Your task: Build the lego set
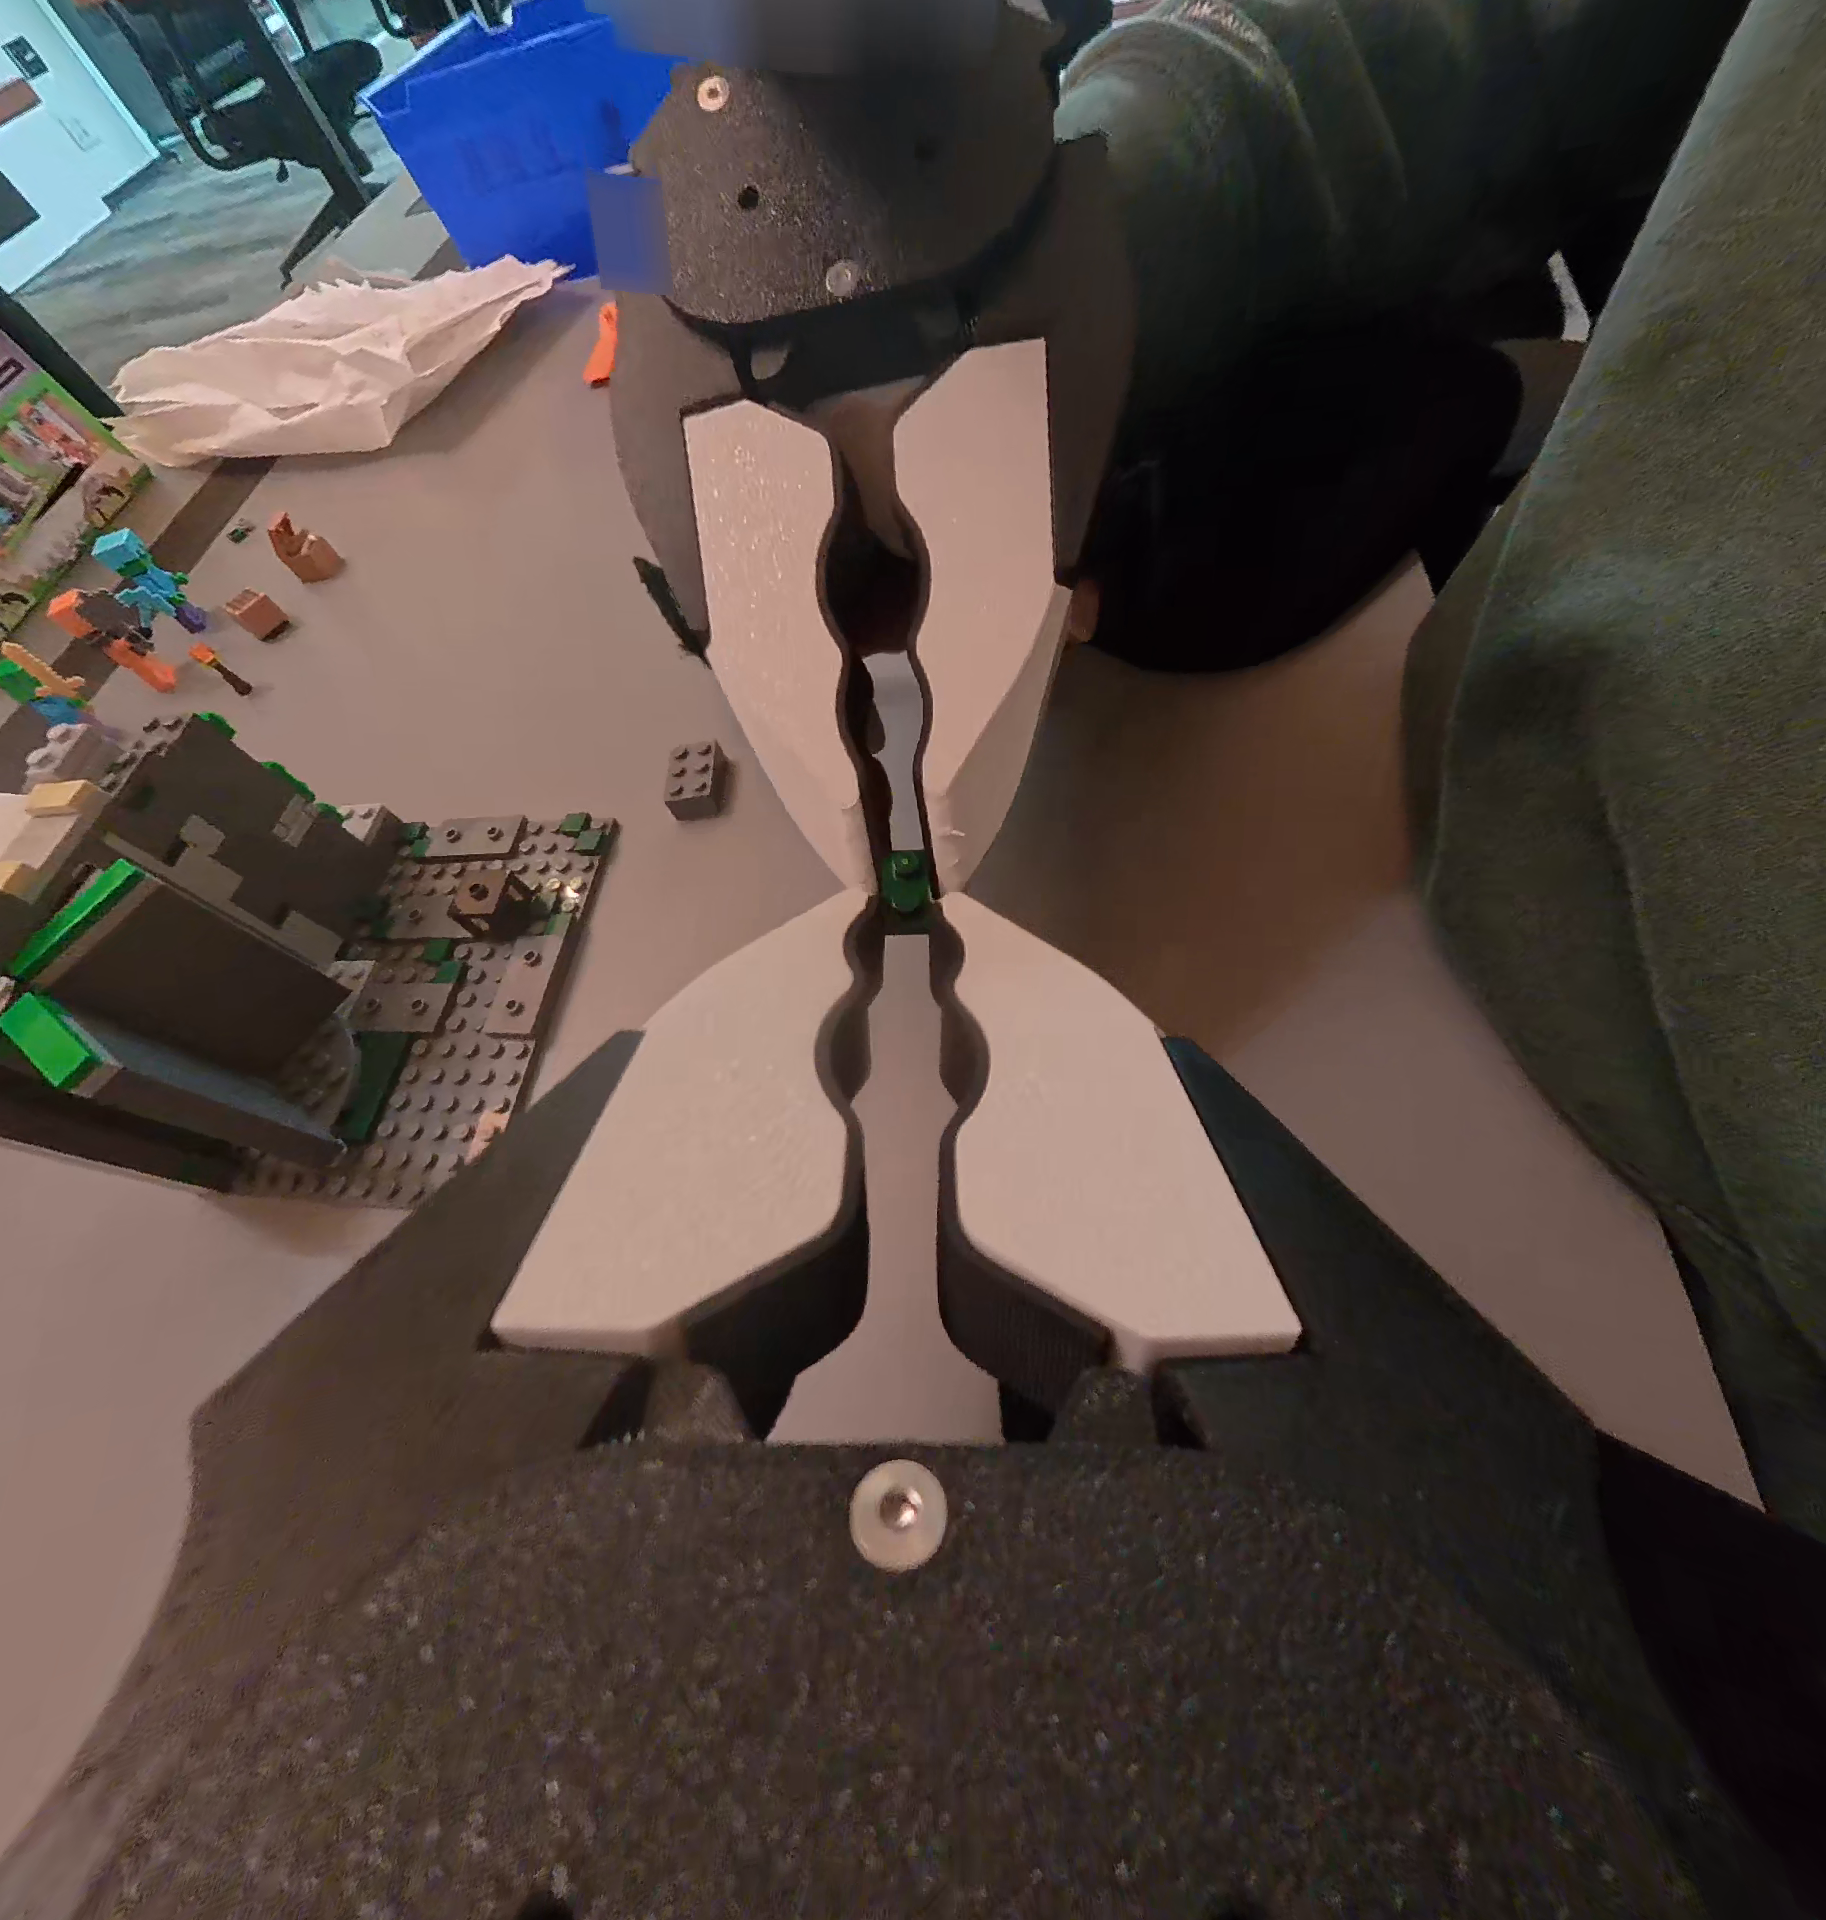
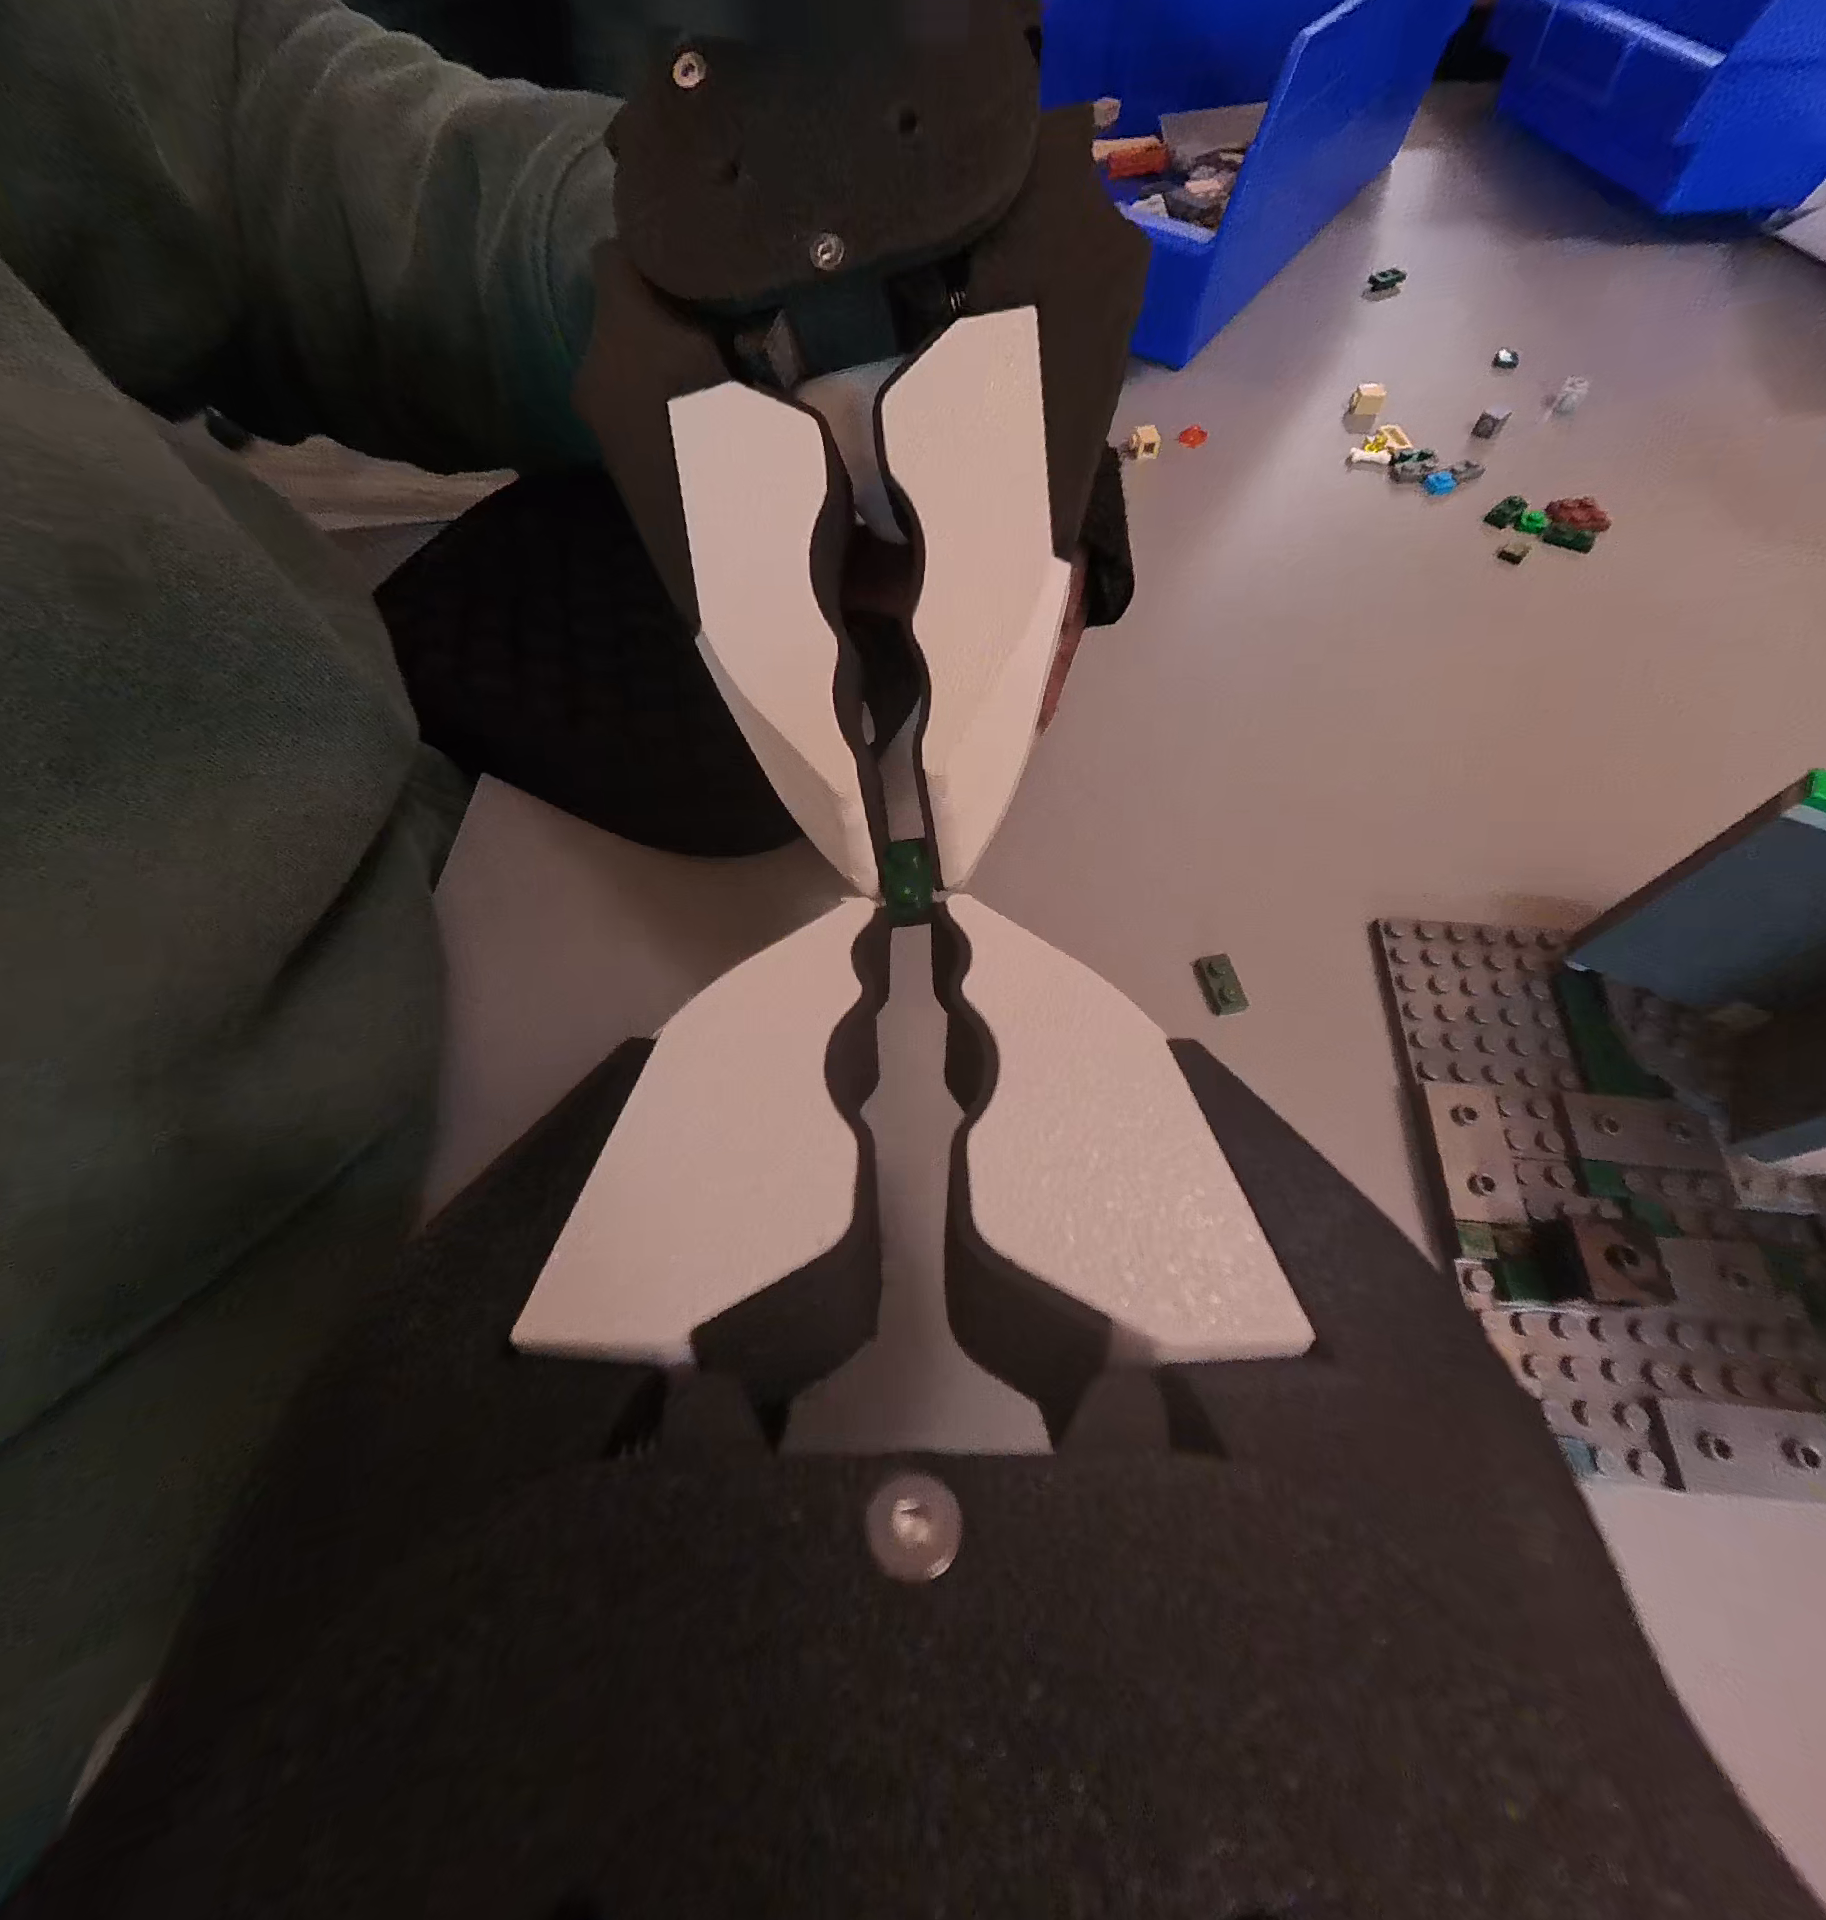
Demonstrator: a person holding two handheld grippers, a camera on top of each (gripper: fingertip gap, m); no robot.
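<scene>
Left wrist view: my left tool (image 1: 904, 914) is narrowed tip to tip against the right tool (image 1: 893, 868), the small dark green studded lego piece (image 1: 904, 881) pinched between them above the grey counter (image 1: 473, 582); grey studded baseplate build (image 1: 473, 997) sits left. Right wrist view: right tool (image 2: 907, 914) also closed on the green piece (image 2: 905, 878), left tool (image 2: 904, 857) opposite. I judge this a mid-air handover or press-together; next, one tool releases and the piece goes to the baseplate (image 2: 1460, 997).

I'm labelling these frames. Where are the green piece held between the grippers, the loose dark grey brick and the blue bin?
green piece (image 1: 904, 883): left wrist view, on its studded top.
dark grey brick (image 1: 697, 779): left wrist view, on its studded top face.
blue bin (image 2: 1293, 177): right wrist view, on its front wall.
</scene>
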